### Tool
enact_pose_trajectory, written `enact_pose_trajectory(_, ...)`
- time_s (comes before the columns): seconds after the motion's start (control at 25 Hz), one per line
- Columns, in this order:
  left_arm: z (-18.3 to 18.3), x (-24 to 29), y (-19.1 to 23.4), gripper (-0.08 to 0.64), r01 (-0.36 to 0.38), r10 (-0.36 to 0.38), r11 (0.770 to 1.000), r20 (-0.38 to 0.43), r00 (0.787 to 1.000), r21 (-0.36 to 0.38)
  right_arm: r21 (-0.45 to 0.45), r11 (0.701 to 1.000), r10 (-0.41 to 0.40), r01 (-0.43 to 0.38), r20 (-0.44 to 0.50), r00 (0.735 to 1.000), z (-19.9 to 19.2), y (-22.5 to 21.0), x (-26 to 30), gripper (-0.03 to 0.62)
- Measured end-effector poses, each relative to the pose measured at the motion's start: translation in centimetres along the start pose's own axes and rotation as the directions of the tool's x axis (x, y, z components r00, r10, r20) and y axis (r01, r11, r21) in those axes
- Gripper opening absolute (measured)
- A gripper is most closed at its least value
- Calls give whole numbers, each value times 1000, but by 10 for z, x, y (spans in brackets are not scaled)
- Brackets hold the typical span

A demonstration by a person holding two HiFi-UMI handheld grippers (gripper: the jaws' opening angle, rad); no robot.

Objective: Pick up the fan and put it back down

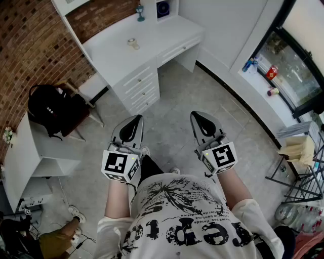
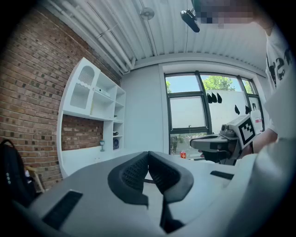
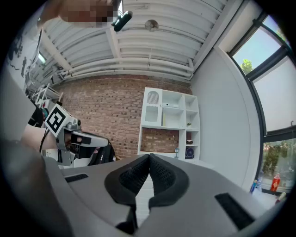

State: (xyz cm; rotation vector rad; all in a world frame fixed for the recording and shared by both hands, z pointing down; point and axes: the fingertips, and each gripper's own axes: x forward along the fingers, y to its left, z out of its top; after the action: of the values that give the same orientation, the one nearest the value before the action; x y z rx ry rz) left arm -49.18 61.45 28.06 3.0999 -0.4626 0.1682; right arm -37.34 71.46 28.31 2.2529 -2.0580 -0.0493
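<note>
The fan (image 1: 163,8) is a small dark blue one in a low compartment of the white shelf unit at the back of the white desk (image 1: 152,35). It also shows as the fan (image 2: 115,143) in the left gripper view and the fan (image 3: 189,152) in the right gripper view. My left gripper (image 1: 135,119) and right gripper (image 1: 196,115) are held level side by side over the floor, well short of the desk. The left gripper (image 2: 148,155) is shut with nothing between its pads. The right gripper (image 3: 149,157) is shut and empty too.
The desk has drawers (image 1: 142,86) facing me and a small pale object (image 1: 133,44) on top. A black backpack (image 1: 50,109) rests on a chair at left. Bottles (image 1: 272,72) stand on the window sill at right, with a metal rack (image 1: 298,172) below.
</note>
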Motion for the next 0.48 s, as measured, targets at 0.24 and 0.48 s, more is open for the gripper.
enact_pose_trajectory(0.24, -5, 11, -5, 14, 12, -12, 1000, -3, 1000, -7, 15, 1000, -26, 26, -15, 1000, -7, -9, -4, 13)
enact_pose_trajectory(0.48, -9, 31, -18, 14, 48, -49, 999, -15, 999, -23, 15, 998, -67, 67, -38, 997, -14, -29, -15, 13)
